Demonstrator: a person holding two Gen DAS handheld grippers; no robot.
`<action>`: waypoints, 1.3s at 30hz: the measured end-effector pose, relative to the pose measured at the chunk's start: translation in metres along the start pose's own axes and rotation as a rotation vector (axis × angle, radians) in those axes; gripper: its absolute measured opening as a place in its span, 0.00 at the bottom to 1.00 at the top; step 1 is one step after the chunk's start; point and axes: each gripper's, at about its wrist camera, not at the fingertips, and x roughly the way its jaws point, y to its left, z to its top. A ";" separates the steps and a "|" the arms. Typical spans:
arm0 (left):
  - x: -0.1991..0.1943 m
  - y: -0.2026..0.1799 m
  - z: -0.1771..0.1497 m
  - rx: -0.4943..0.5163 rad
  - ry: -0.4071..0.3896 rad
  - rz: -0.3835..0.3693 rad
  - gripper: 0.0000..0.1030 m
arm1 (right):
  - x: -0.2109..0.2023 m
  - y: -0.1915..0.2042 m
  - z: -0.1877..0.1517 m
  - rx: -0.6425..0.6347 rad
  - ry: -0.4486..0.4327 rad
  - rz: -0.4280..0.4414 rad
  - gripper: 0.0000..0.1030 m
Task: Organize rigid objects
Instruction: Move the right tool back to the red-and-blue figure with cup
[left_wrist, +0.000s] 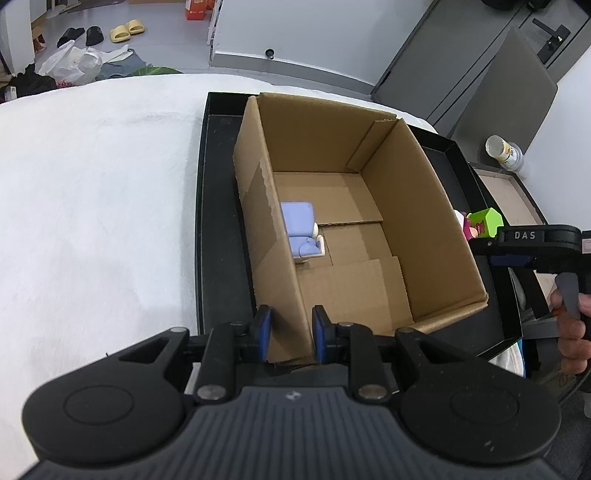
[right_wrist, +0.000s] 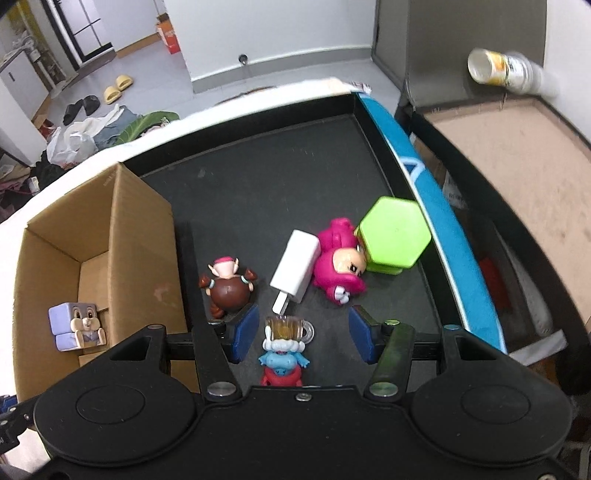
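An open cardboard box (left_wrist: 417, 221) stands in the left part of a black tray (left_wrist: 218, 221). Inside it, by the left wall, sits a purple cube rabbit toy (left_wrist: 301, 229) (right_wrist: 75, 325). My left gripper (left_wrist: 292, 332) is shut on the box's near left wall. On the tray floor (right_wrist: 258, 177) lie a brown figurine (right_wrist: 227, 284), a white charger (right_wrist: 295, 266), a pink figurine (right_wrist: 338, 262) and a green hexagonal box (right_wrist: 393, 236). My right gripper (right_wrist: 303, 334) is open low over the tray. A blue figurine with a mug (right_wrist: 282, 350) stands between its fingers, untouched.
White plush cloth (left_wrist: 92, 203) covers the surface left of the tray. A blue strip (right_wrist: 424, 192) runs along the tray's right rim. Beyond it is a brown-lined side tray (right_wrist: 517, 166) with a can (right_wrist: 506, 72). A hand (left_wrist: 572, 332) holds the right gripper's handle.
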 end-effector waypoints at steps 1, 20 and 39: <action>0.000 0.000 0.000 -0.001 0.000 0.001 0.22 | 0.001 0.000 0.000 0.004 0.006 0.005 0.52; -0.001 0.001 -0.001 -0.004 -0.001 -0.006 0.22 | 0.025 0.005 -0.007 0.010 0.119 0.032 0.33; -0.002 0.001 -0.001 -0.001 -0.003 -0.004 0.22 | 0.016 0.009 -0.017 -0.037 0.132 -0.032 0.27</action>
